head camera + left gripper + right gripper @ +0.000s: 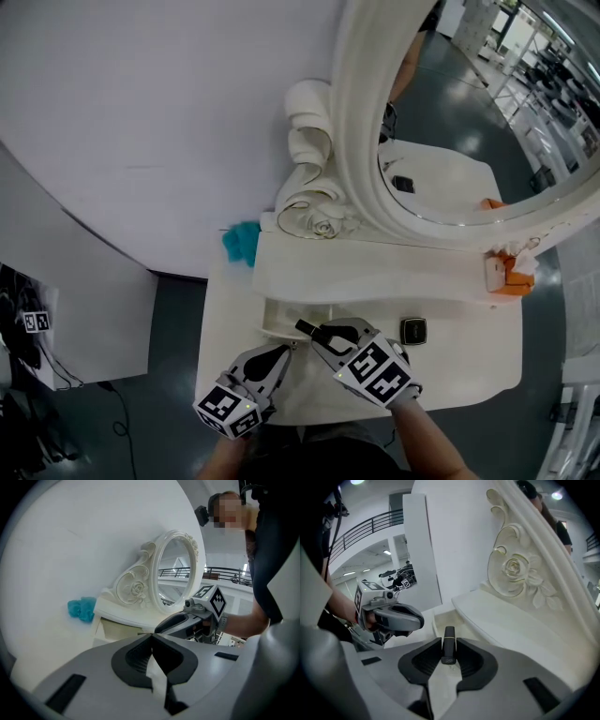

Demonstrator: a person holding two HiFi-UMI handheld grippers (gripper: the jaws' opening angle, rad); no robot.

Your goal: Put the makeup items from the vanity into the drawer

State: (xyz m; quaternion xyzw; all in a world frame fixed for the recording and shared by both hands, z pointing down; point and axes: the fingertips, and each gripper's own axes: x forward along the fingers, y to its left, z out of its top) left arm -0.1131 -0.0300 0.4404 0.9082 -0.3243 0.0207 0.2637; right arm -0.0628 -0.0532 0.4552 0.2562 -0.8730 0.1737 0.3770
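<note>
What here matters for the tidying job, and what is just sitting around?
For the job: black tube held in the right claw, black compact on the vanity, open drawer.
Just lying about: teal object, orange-and-white box, mirror.

My right jaws are hiding the lower end of the black tube [449, 641]. My right gripper [317, 332] is covering part of the drawer [274, 317], the mirror [459, 131] is running off the top edge, and a dark item [412, 330] is showing too small to identify.
</note>
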